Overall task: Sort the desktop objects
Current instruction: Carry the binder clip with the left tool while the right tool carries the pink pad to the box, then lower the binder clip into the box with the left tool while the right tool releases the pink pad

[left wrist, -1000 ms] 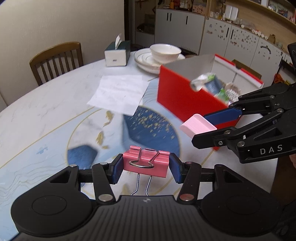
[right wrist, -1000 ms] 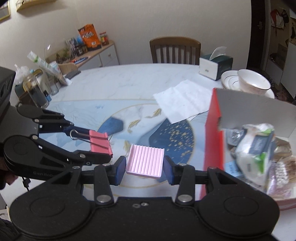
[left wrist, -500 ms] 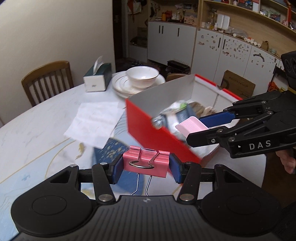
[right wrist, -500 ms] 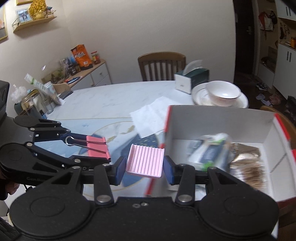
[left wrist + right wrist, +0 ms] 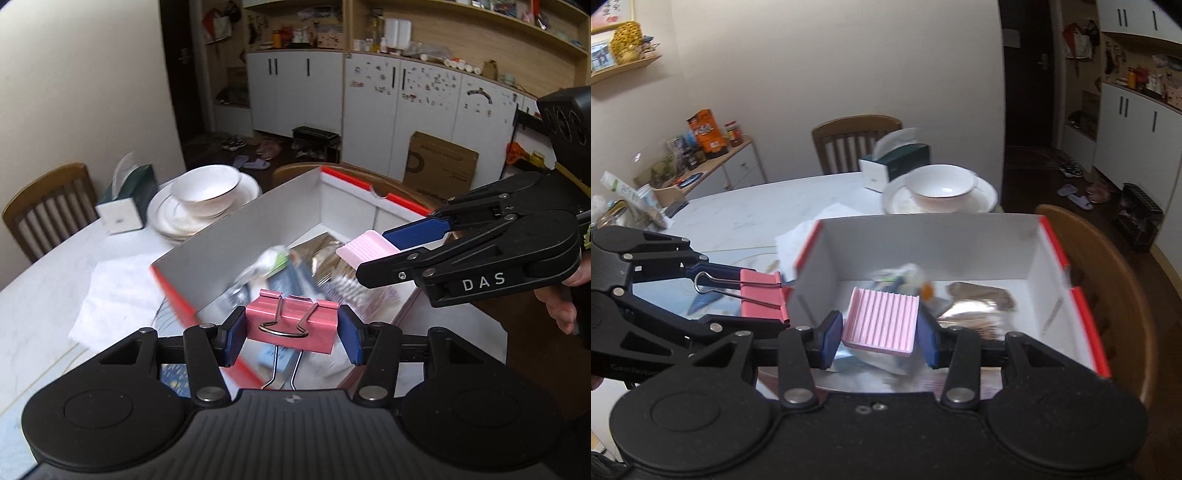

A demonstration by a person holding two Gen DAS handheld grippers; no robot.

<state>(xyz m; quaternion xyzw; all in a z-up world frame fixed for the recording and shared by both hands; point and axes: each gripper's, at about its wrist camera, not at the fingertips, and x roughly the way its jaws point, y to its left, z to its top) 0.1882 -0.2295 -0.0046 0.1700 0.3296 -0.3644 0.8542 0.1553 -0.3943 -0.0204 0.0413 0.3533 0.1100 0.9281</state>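
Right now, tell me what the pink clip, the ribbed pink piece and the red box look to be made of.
Binder clip: painted sheet metal, faint sheen, bare wire handles.
Ribbed pink piece: matte, moulded ridges; probably plastic or silicone, unclear which.
Red box: likely cardboard, thin flat walls, dull white inside, red outside.

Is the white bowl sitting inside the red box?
No. The bowl sits on a stack of plates on the table, behind the box.

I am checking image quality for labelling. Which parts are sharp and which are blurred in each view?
Left wrist view: the binder clip and left gripper are sharp, the red box contents smeared. Right wrist view: the pink ridged block is sharp, the tissue box blurred.
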